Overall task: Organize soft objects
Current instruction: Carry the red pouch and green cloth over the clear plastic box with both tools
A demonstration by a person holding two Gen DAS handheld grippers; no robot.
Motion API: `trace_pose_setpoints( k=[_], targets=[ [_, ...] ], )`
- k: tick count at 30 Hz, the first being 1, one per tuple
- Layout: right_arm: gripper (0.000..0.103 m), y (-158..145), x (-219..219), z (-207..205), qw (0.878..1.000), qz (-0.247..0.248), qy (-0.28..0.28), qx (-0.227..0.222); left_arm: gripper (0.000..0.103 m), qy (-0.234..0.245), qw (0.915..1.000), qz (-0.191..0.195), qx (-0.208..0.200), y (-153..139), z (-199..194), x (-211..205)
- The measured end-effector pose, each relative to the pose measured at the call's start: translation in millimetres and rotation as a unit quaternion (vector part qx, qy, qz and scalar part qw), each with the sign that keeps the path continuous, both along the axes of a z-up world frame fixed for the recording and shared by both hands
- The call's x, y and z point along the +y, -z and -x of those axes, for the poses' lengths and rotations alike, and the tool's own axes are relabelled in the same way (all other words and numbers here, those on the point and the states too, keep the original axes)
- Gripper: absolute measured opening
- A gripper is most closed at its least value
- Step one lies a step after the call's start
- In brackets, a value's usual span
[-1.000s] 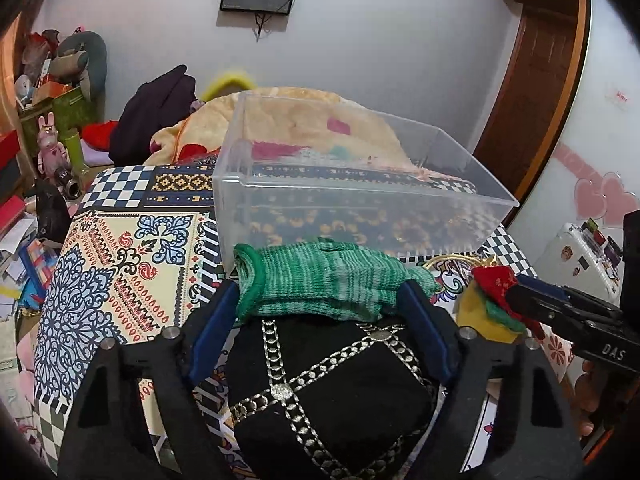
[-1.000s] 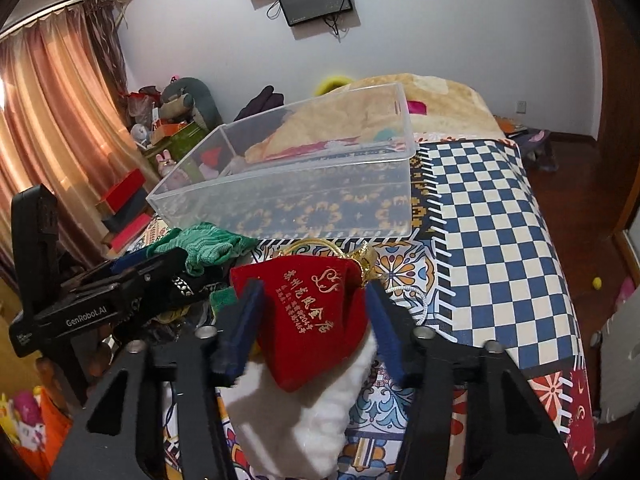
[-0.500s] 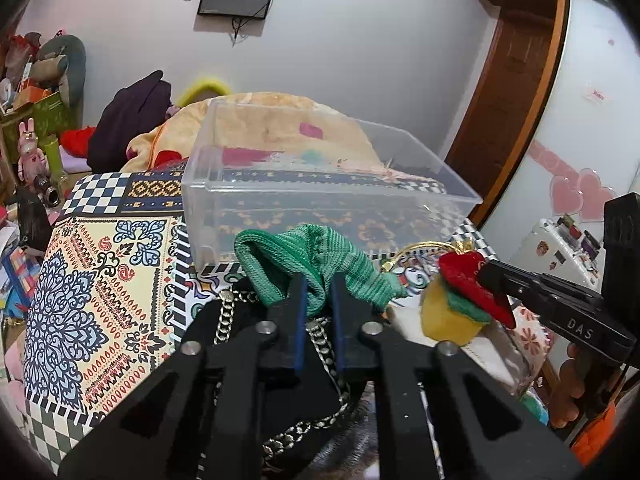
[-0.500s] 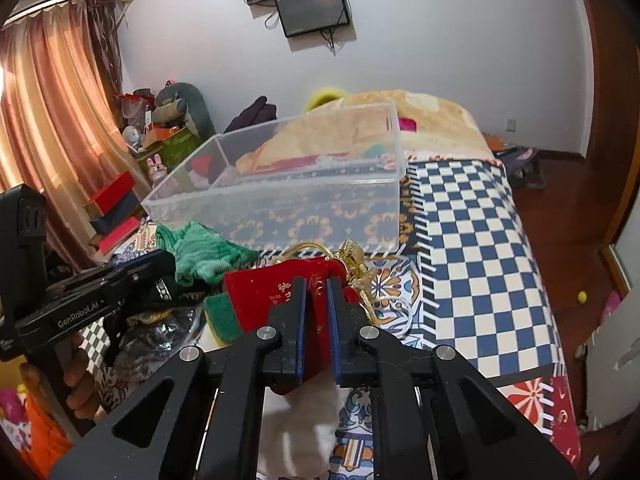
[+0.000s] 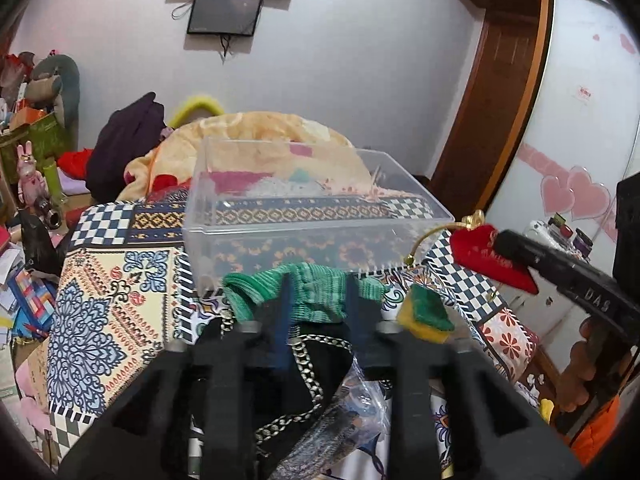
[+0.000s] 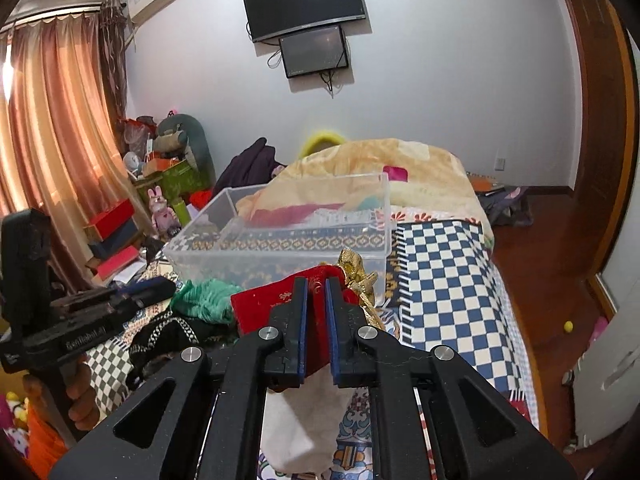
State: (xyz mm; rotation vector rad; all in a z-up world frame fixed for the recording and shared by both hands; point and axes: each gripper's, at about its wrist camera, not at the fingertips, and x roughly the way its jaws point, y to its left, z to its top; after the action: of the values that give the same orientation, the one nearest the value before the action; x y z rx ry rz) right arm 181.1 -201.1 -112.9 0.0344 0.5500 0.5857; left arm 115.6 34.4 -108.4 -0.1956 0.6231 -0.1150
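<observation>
My left gripper [image 5: 316, 288] is shut on a green knitted cloth [image 5: 320, 290] and holds it just in front of the clear plastic box [image 5: 304, 216] on the patterned bed cover. My right gripper [image 6: 316, 280] is shut on a red pouch [image 6: 260, 304] with gold cord [image 6: 356, 274], lifted near the box's front right corner. The pouch also shows in the left wrist view [image 5: 486, 256]. The green cloth also shows in the right wrist view [image 6: 204, 298]. A black chain-trimmed bag [image 5: 320, 364] lies below my left gripper. A yellow-green sponge [image 5: 426, 314] lies to its right.
The clear box [image 6: 288, 236] holds nothing that I can make out; bedding shows through it. A white cloth [image 6: 300, 428] lies under my right gripper. A rumpled orange blanket [image 5: 256, 136] lies behind the box. Clutter and toys [image 5: 32, 168] stand at the left.
Both grippers closed from open, the left on the green cloth and the right on the red pouch, then lifted them up toward the box.
</observation>
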Motion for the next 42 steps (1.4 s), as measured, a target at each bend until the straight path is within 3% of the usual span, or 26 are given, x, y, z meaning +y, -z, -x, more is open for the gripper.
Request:
trace_pose_setpoints(
  k=[1,4,8,11,14,16,23,25,33,42],
  targets=[
    [0.008,-0.9,-1.0,-1.2,1.0,-0.002,0.001,0.0,0.065,-0.006,1.0,-0.008,-0.002,0.4,-0.5,-3.8],
    [0.008,-0.6,-3.0,-0.9,1.0,-0.006,0.001,0.0,0.084,-0.004,0.9997,-0.022,0.002,5.3,-7.4,-11.4],
    [0.008,1.6,-3.0,0.3,1.0,-0.005,0.002,0.001,0.085,0.008,0.9986,-0.037,0.037,19.8,-23.0,-22.0],
    [0.008,1.5,-5.0,0.7,1.0,-0.007,0.004,0.002,0.084,-0.016,0.9968,-0.056,0.055,28.8,-33.7,-23.6],
    [0.008,0.9,-6.2,0.9,1.0,-0.01,0.004,0.003,0.07,-0.023,0.9964,-0.044,0.069,36.4,-41.0,-18.7],
    [0.008,1.6,-8.8,1.1,1.0,-0.012,0.004,0.004,0.053,-0.028,0.9966,-0.034,0.07,39.1,-40.7,-14.1],
    [0.008,-2.0,-4.5,0.6,1.0,-0.008,0.004,0.0,0.025,-0.027,0.9988,-0.017,0.037,26.2,-20.3,-4.2],
    [0.008,-6.7,-4.4,-0.5,1.0,-0.008,0.005,-0.006,0.012,-0.02,0.9993,-0.01,0.031,18.7,-14.6,-2.5],
    [0.008,-34.0,5.3,-6.6,0.999,-0.013,0.005,-0.046,0.006,-0.01,0.9994,-0.019,-0.026,-24.7,5.1,-2.0],
    [0.008,-48.0,26.7,-24.6,0.998,-0.007,-0.003,-0.07,0.006,-0.018,0.9966,-0.042,-0.069,-68.9,-10.2,2.7]
  ],
)
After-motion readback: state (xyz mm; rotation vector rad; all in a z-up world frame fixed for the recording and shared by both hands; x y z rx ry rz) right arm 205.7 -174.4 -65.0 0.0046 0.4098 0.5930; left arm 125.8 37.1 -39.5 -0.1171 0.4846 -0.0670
